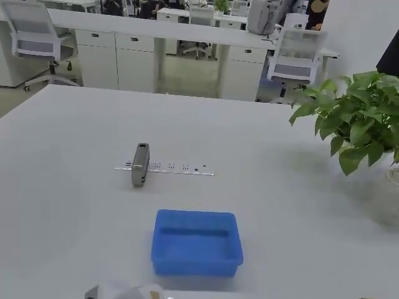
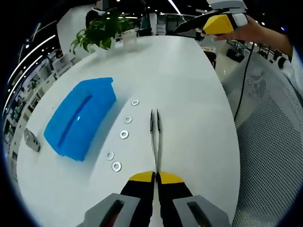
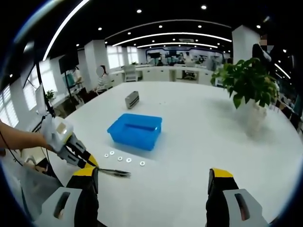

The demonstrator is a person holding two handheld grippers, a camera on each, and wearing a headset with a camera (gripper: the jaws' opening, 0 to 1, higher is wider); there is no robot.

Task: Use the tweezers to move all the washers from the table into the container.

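Note:
My left gripper [image 2: 155, 176] is shut on a pair of metal tweezers [image 2: 152, 128] that point forward, low over the white table [image 2: 189, 85]. Several small washers [image 2: 124, 135] lie in a loose row just left of the tweezer tips, between them and the blue container [image 2: 80, 118]. In the right gripper view the same washers [image 3: 120, 158] lie in front of the blue container [image 3: 136, 130], and the left gripper [image 3: 90, 163] comes in from the left with the tweezers [image 3: 116, 172]. My right gripper [image 3: 154, 172] is open and holds nothing. The head view has the blue container [image 1: 196, 243] near the bottom.
A grey oblong device [image 1: 140, 164] lies on a flush socket strip [image 1: 181, 169] beyond the container. A potted plant [image 1: 361, 118] stands at the table's right side. The right gripper [image 2: 208, 23] hangs off the table's far end, held by a hand. Office chairs and desks stand behind.

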